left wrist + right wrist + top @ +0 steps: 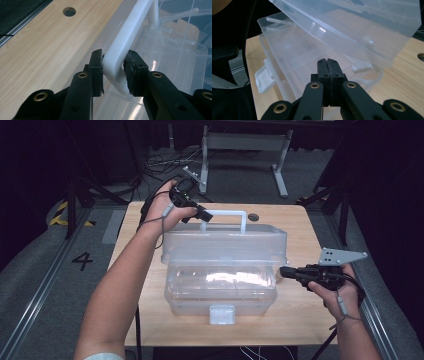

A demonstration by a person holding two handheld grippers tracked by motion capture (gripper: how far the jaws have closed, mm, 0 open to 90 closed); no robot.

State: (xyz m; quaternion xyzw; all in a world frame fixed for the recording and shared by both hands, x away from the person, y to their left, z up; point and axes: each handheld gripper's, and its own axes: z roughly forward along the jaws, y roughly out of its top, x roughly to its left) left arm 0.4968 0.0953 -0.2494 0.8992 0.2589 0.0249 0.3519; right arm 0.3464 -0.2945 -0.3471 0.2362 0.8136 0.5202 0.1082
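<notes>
White handle point(125, 42) sits clamped between left fingers point(96, 72) (right fingers point(323, 75) pressed together, empty).

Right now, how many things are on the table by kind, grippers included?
Clear plastic storage box with raised lid and white handle: 1
Handheld grippers: 2, left gripper, right gripper
Total: 3

Clear see-through plastic storage box point(220, 287) with white bar handle point(227, 213) and white front latch point(222, 314), on pale wood-grain table point(295, 320); black gripper jaws beside it.
</notes>
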